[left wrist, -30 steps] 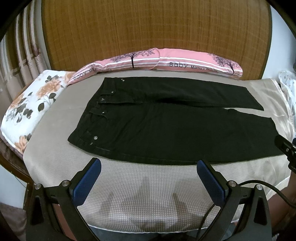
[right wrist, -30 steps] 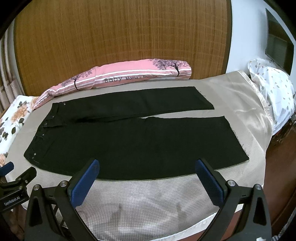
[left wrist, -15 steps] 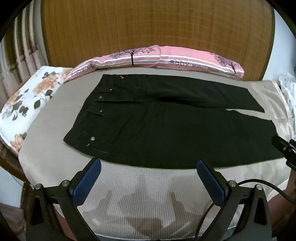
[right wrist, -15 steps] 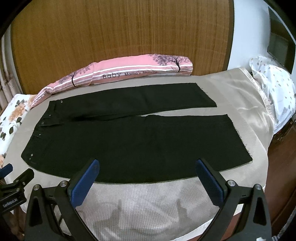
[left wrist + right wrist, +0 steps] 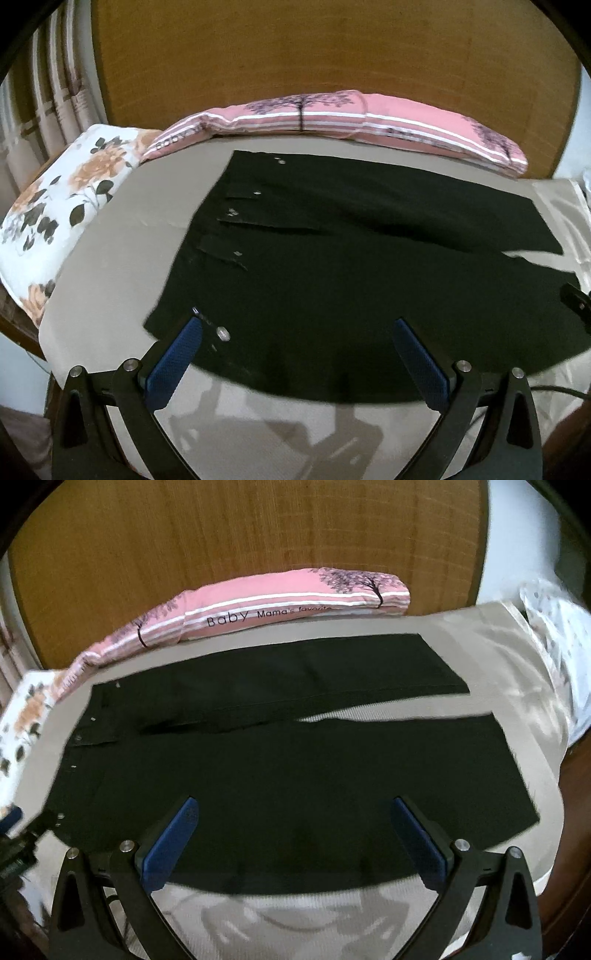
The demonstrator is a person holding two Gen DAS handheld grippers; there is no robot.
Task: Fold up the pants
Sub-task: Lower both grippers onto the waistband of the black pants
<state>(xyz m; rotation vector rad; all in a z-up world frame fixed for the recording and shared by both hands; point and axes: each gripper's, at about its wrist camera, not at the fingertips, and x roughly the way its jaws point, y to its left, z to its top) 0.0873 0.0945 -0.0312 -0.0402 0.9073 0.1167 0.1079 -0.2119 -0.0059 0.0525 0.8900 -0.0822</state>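
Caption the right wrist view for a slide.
Open right tool over black pants spread flat on a beige bed.

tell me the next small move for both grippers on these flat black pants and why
Probably lower both and close on the near edge of the black pants. The left gripper and right gripper hang open above that edge, gripping nothing, and the pants lie flat and unfolded on the beige bed cover, legs apart.
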